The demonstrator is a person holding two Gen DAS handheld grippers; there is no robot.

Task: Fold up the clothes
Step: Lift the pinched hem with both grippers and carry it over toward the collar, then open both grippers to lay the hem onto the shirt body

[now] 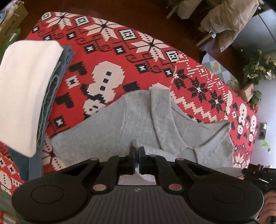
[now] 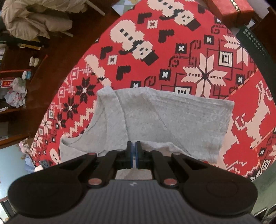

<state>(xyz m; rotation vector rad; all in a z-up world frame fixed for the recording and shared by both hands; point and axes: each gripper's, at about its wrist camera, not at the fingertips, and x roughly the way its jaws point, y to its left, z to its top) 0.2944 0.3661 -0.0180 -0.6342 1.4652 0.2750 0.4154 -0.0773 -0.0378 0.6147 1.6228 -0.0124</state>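
A grey knit garment point(image 1: 134, 124) lies partly folded on the red patterned tablecloth point(image 1: 110, 56). My left gripper point(image 1: 137, 149) is shut on the garment's near edge, with grey cloth pinched between its jaws. In the right wrist view the same grey garment point(image 2: 172, 118) spreads ahead, and my right gripper point(image 2: 133, 144) is shut on its near edge too. Both edges are lifted off the cloth. A strap or neckline fold point(image 2: 110, 110) runs down the garment's left side. The right gripper's body point(image 1: 258, 174) shows at the lower right of the left wrist view.
A stack of folded clothes, white point(image 1: 25, 89) on top of blue denim point(image 1: 51, 89), sits at the table's left. A red box point(image 2: 229, 10) and a dark green perforated object point(image 2: 253, 41) stand at the far right. Dark wooden furniture point(image 2: 22, 56) with clutter lies beyond the table.
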